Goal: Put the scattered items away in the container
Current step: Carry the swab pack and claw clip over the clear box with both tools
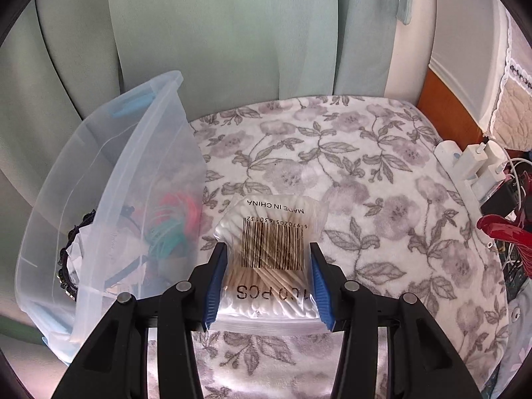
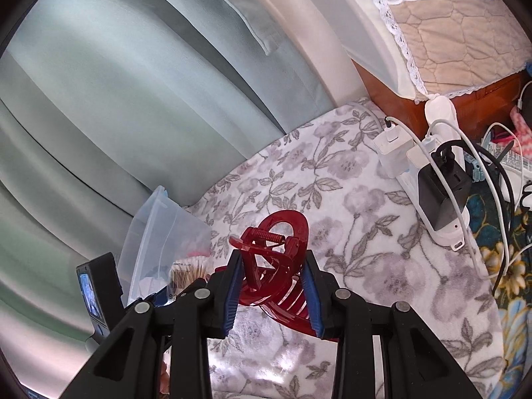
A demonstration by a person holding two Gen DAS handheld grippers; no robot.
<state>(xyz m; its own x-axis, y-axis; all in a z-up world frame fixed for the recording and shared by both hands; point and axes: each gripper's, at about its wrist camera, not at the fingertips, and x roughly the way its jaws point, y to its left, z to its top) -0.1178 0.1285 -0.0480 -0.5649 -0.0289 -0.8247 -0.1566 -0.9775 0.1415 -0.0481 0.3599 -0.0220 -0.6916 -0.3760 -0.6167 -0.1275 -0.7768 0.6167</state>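
Both grippers hold items above the floral blanket [image 1: 382, 179].

The left gripper [image 1: 268, 262] is clamped on a bag of cotton swabs [image 1: 271, 232] just beside the clear plastic container [image 1: 109, 199] at the blanket's left edge. The right gripper [image 2: 272, 276] grips a red hair claw clip [image 2: 272, 249], seemingly lifted off the blanket.

Left wrist camera looks forward and down, close over the floral blanket [image 1: 382, 179], bin [image 1: 109, 199] at left. Right wrist camera faces likewise, tilted; both views share blanket, bin [image 2: 159, 232] and curtain [image 1: 226, 33]
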